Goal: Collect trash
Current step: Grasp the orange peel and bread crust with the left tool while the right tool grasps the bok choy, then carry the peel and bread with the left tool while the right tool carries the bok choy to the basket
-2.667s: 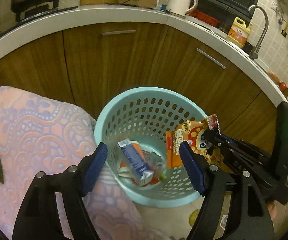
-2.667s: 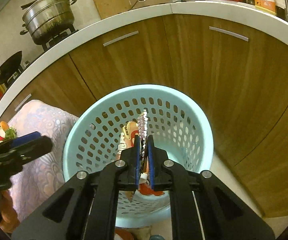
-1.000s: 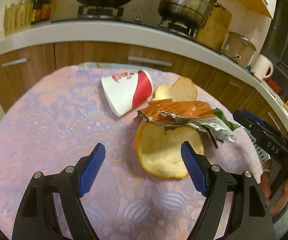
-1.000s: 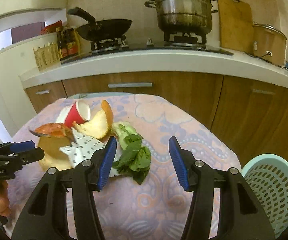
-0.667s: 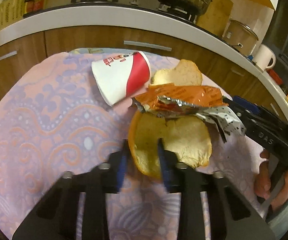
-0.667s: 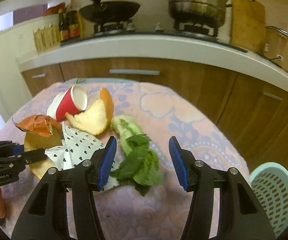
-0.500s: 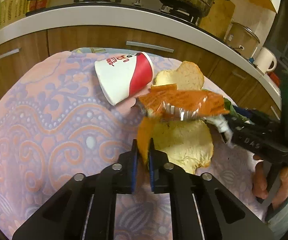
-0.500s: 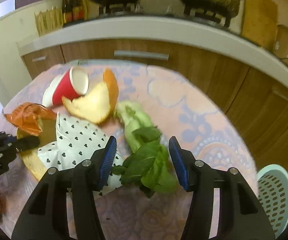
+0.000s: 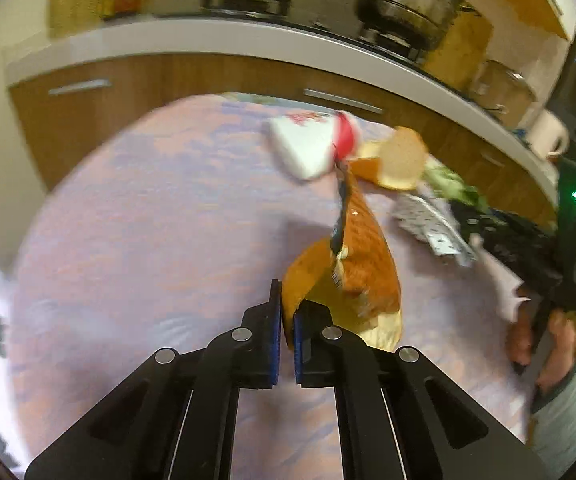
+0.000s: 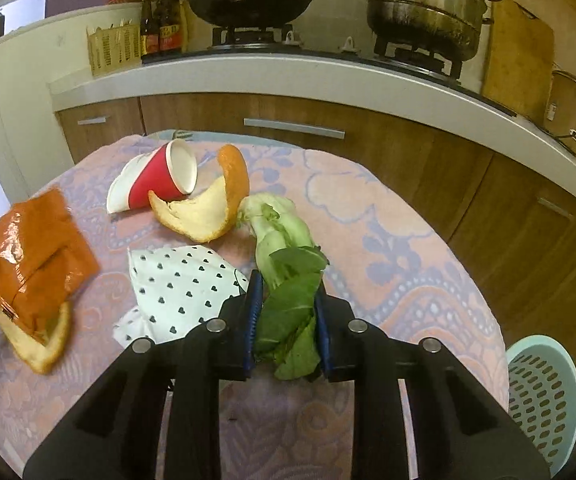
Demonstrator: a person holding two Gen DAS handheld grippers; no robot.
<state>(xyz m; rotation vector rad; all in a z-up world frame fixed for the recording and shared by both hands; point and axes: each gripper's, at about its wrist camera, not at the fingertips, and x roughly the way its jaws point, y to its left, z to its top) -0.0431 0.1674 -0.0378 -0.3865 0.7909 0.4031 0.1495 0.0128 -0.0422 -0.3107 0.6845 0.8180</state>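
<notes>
My left gripper (image 9: pixel 287 316) is shut on a large piece of orange peel (image 9: pixel 308 280) and holds it above the table, with an orange snack wrapper (image 9: pixel 364 248) resting on it; both also show in the right wrist view, the peel (image 10: pixel 38 344) under the wrapper (image 10: pixel 32 252). My right gripper (image 10: pixel 288 308) is closed around a bunch of green leaves (image 10: pixel 288 276) on the table. A red and white paper cup (image 10: pixel 154 182), a second peel (image 10: pixel 208 208) and a heart-dotted napkin (image 10: pixel 180 280) lie on the table.
The table has a pink patterned cloth (image 10: pixel 388 240). A light blue perforated trash basket (image 10: pixel 544 392) stands on the floor at the right. Wooden cabinets and a counter with a wok (image 10: pixel 248 0) and a steel pot (image 10: pixel 424 8) run behind.
Both grippers moved from the basket to the table. My left gripper shut on the orange peel and lifted it with the wrapper. My right gripper closed around the green leaves.
</notes>
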